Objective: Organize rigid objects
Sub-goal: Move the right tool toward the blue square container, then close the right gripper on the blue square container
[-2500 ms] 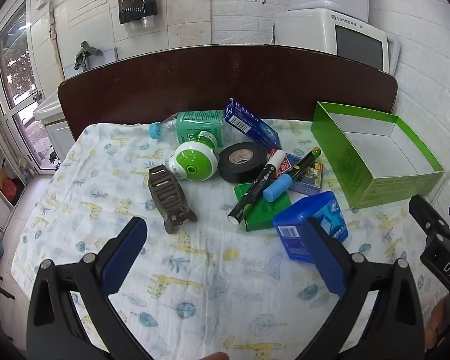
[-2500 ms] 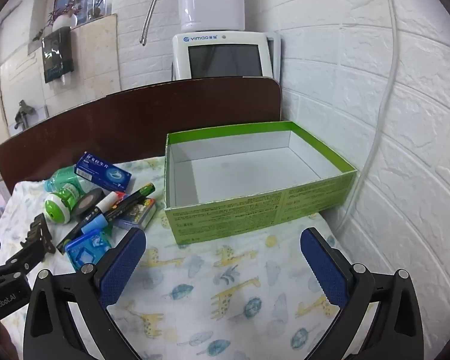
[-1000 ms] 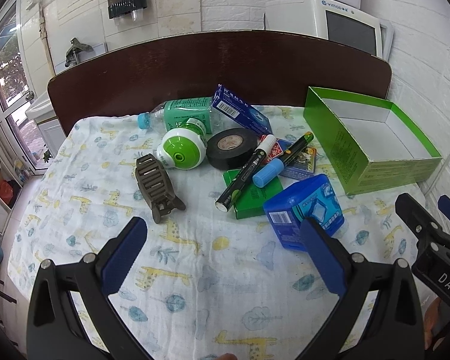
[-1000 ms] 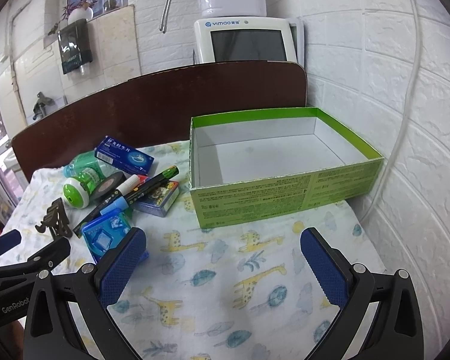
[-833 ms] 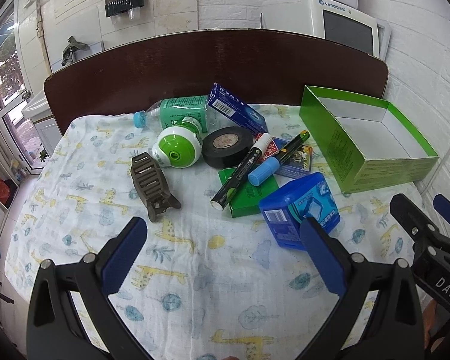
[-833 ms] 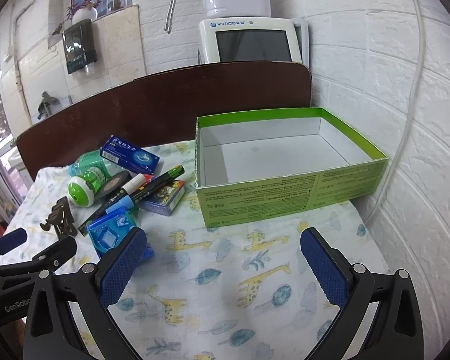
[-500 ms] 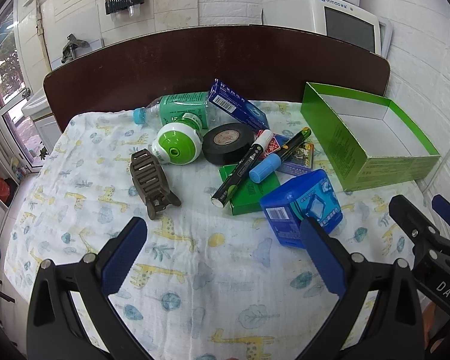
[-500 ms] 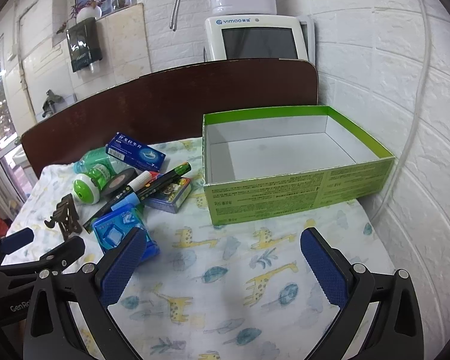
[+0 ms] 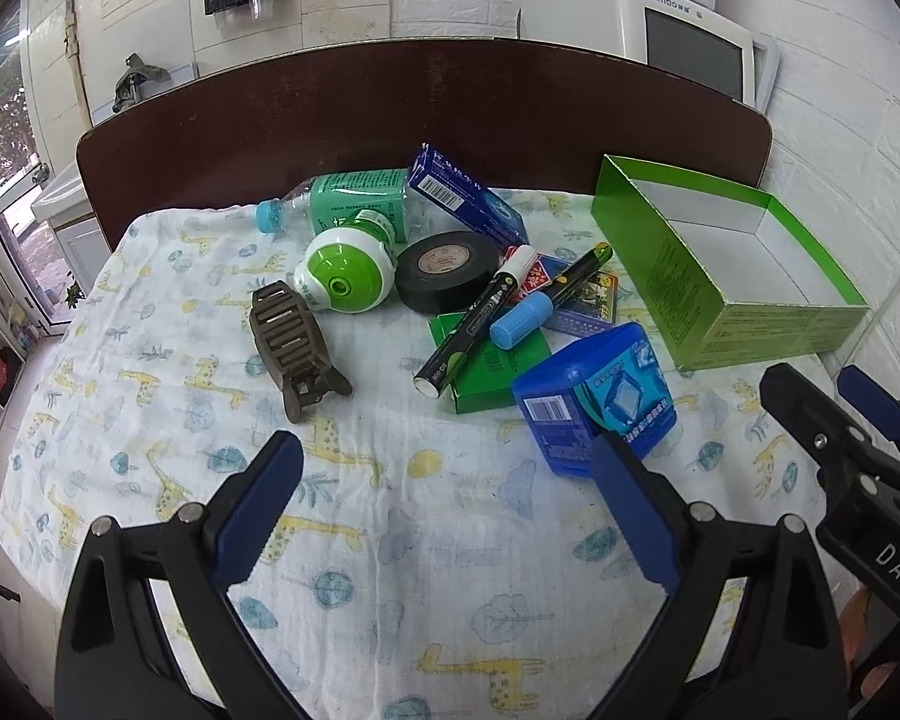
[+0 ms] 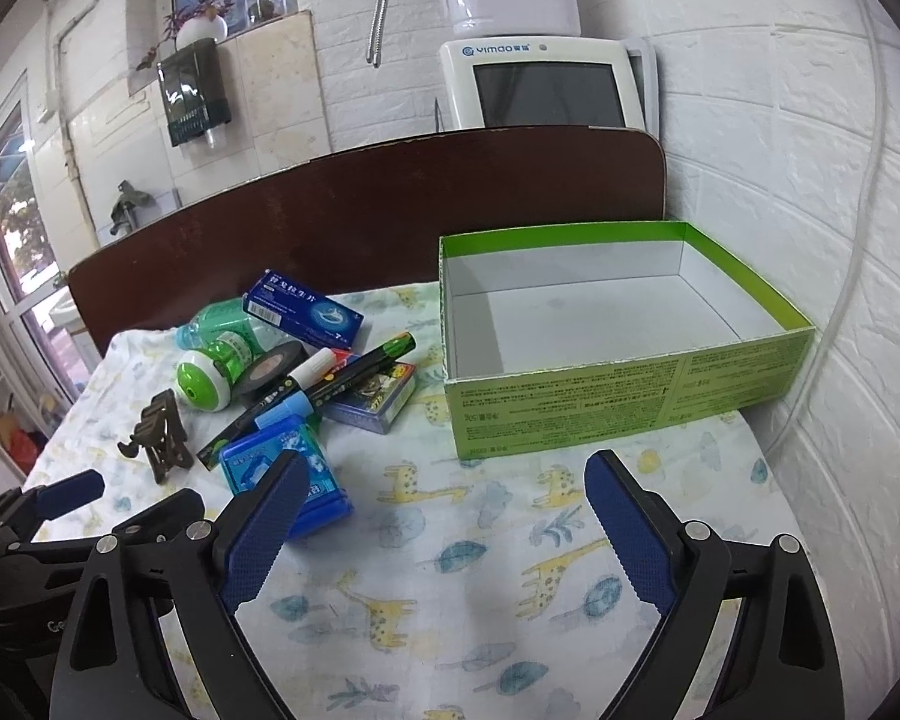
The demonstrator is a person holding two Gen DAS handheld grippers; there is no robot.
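Observation:
A pile of small items lies mid-table: a blue plastic case (image 9: pixel 594 399), two markers (image 9: pixel 480 318), a black tape roll (image 9: pixel 447 270), a green-and-white round device (image 9: pixel 342 273), a brown clip (image 9: pixel 291 345), a blue carton (image 9: pixel 465 195) and a green bottle (image 9: pixel 354 204). An empty green box (image 9: pixel 726 267) stands at the right; it also shows in the right wrist view (image 10: pixel 618 348). My left gripper (image 9: pixel 447 510) is open, short of the pile. My right gripper (image 10: pixel 441 525) is open, in front of the box, with the blue case (image 10: pixel 285 465) by its left finger.
A dark wooden headboard (image 9: pixel 390 102) runs along the far edge of the table. A white brick wall (image 10: pixel 810 180) stands close on the right. A white monitor-like appliance (image 10: pixel 546 84) sits behind the headboard. A patterned cloth (image 9: pixel 360 540) covers the table.
Both grippers have pulled back and drifted slightly; the pile and the box sit a little further off in both views. Nothing was grasped or moved.

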